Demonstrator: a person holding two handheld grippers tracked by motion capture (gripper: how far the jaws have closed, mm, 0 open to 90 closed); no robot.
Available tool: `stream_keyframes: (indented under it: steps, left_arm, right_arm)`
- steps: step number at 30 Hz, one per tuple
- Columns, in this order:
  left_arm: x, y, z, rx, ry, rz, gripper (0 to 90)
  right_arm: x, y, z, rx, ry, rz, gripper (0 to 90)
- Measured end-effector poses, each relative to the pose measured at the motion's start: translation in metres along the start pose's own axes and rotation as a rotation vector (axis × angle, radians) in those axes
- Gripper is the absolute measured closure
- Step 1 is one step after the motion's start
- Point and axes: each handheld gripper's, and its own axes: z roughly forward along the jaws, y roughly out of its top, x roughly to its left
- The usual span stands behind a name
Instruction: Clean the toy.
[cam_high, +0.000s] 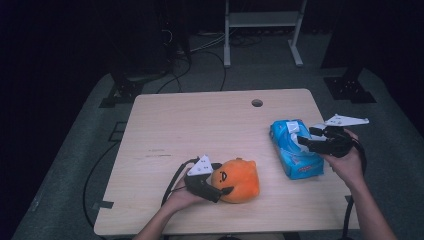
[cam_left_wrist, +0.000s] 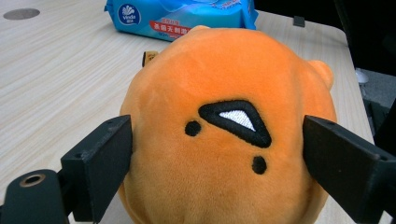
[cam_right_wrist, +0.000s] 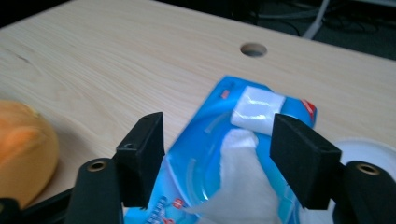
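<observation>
A: Why is the plush at the desk (cam_high: 165, 115) near edge?
B: Left tool (cam_high: 218, 191) clamps the orange plush (cam_high: 240, 178) there, pinning it.
A: Right tool (cam_high: 306, 140)?
B: Jaws apart, empty, straddling a tissue (cam_right_wrist: 243, 182) poking from the blue wipes pack (cam_high: 295, 150), far right.

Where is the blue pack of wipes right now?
In the high view the blue pack of wipes lies on the table's right side, under the right gripper, right of the orange plush toy.
</observation>
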Motion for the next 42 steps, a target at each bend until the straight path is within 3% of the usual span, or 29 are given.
stream_keyframes:
  steps: [4,5,7,8,10,11,15,16,21,22,23,24,26,28,29,30,32,33,34,36,37,38,39,42]
  left_arm:
    - [0.002,-0.001,0.001,-0.003,-0.004,-0.002,10.7]
    - [0.002,-0.001,0.001,-0.004,-0.002,0.000,10.7]
    - [0.001,-0.001,0.001,-0.008,0.004,0.006,10.7]
    - [0.000,-0.001,0.002,-0.016,0.008,0.005,10.7]
    - [0.000,-0.001,0.003,-0.018,0.008,0.004,10.7]
    - [0.000,-0.001,0.002,-0.018,0.008,0.003,10.7]
    - [0.001,-0.002,0.002,-0.019,0.006,0.001,10.6]
    - [0.001,-0.003,0.002,-0.025,0.005,-0.002,10.6]
    - [0.002,-0.003,0.002,-0.027,0.000,-0.005,10.4]
    - [0.002,-0.003,0.002,-0.026,0.000,-0.004,10.4]
    - [0.002,-0.003,0.002,-0.026,0.000,-0.004,10.4]
    - [0.002,-0.003,0.003,-0.027,0.001,-0.004,10.4]
    - [0.002,-0.003,0.003,-0.025,0.003,-0.001,10.5]
    - [0.001,-0.003,0.003,-0.026,0.005,-0.001,10.4]
    - [0.001,-0.003,0.003,-0.026,0.005,-0.001,10.4]
    - [0.001,-0.003,0.003,-0.024,0.005,0.003,10.4]
    - [0.001,-0.003,0.003,-0.024,0.006,0.005,10.4]
    - [0.001,-0.003,0.003,-0.024,0.006,0.005,10.4]
    - [0.001,-0.003,0.003,-0.023,0.004,0.004,10.4]
    - [0.002,-0.003,0.003,-0.024,0.003,0.003,10.4]
    - [0.002,-0.004,0.003,-0.029,0.002,0.000,10.4]
    - [0.002,-0.004,0.003,-0.029,0.002,0.000,10.3]
    - [0.003,-0.004,0.003,-0.026,0.001,0.002,10.2]
    - [0.003,-0.005,0.003,-0.028,0.002,0.004,10.2]
  right_arm:
    - [-0.005,-0.005,0.007,0.035,-0.029,0.010,44.0]
    - [-0.007,-0.008,0.013,0.084,-0.055,0.011,49.0]
    - [-0.007,-0.010,0.016,0.102,-0.065,0.013,52.5]
    - [-0.008,-0.013,0.021,0.142,-0.067,0.025,63.7]
    - [-0.007,-0.014,0.022,0.155,-0.064,0.035,67.8]
    - [-0.006,-0.016,0.024,0.168,-0.058,0.046,78.4]
    - [-0.006,-0.017,0.022,0.163,-0.052,0.067,83.4]
    - [-0.006,-0.017,0.019,0.142,-0.024,0.092,84.3]
    - [0.000,-0.011,0.005,0.081,0.013,0.112,85.1]
    - [0.007,-0.004,-0.006,0.034,0.039,0.101,85.1]
    - [0.007,-0.004,-0.006,0.034,0.039,0.101,85.1]
    - [0.020,0.003,-0.017,-0.005,0.071,0.079,85.1]
    - [0.038,0.006,-0.027,-0.024,0.124,0.042,85.1]
    - [0.059,0.007,-0.034,-0.020,0.155,-0.027,85.1]
    - [0.059,0.007,-0.034,-0.020,0.155,-0.027,85.1]
    - [0.081,0.004,-0.039,-0.014,0.215,-0.070,85.1]
    - [0.097,0.002,-0.041,-0.005,0.257,-0.096,85.1]
    - [0.097,0.002,-0.041,-0.005,0.257,-0.096,85.1]
    - [0.113,0.001,-0.042,0.018,0.300,-0.126,85.0]
    - [0.120,0.001,-0.043,0.026,0.314,-0.137,85.0]
    - [0.131,0.001,-0.046,0.024,0.376,-0.137,85.0]
    - [0.131,0.001,-0.046,0.024,0.376,-0.137,85.0]
    - [0.143,0.003,-0.051,0.018,0.421,-0.148,84.9]
    - [0.155,0.007,-0.057,0.012,0.478,-0.158,84.6]
